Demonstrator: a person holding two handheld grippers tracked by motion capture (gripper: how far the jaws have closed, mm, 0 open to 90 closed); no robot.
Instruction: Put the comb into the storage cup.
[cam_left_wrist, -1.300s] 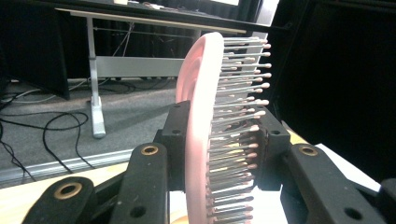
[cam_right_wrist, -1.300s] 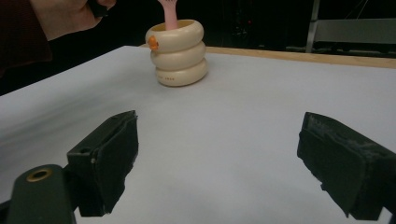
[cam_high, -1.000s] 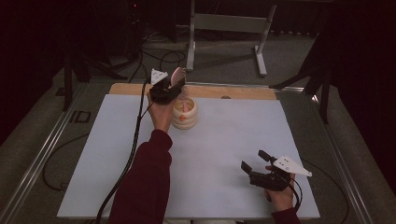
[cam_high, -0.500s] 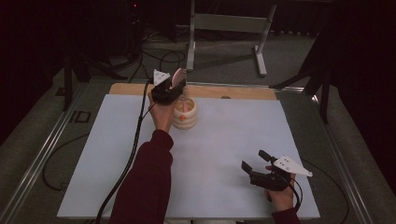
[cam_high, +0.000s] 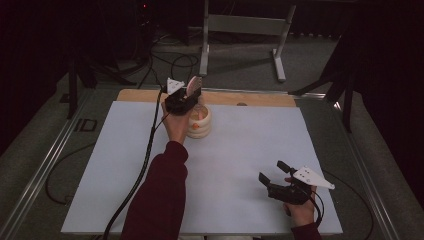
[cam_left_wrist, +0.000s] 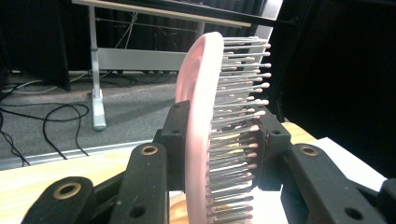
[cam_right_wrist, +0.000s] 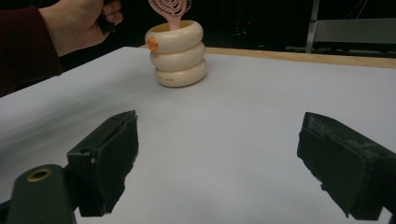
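Note:
A pink hairbrush (cam_left_wrist: 201, 116) with metal bristles stands upright between the jaws of my left gripper (cam_left_wrist: 224, 140), which is shut on its head. In the high view that left gripper (cam_high: 192, 92) hovers over a cream ringed cup (cam_high: 201, 125) near the far edge of the white mat. The right gripper view shows the brush (cam_right_wrist: 169, 11) rising out of the cup (cam_right_wrist: 180, 53), its lower end down inside the mouth. My right gripper (cam_high: 272, 171) rests low at the front right, open, with nothing between its jaws (cam_right_wrist: 219, 158).
A white mat (cam_high: 240, 150) covers the table, with a wooden strip (cam_high: 260, 98) along its far edge. A metal stand (cam_high: 240, 30) and several cables lie on the floor beyond. The left forearm in a dark red sleeve (cam_high: 160, 200) reaches across the mat.

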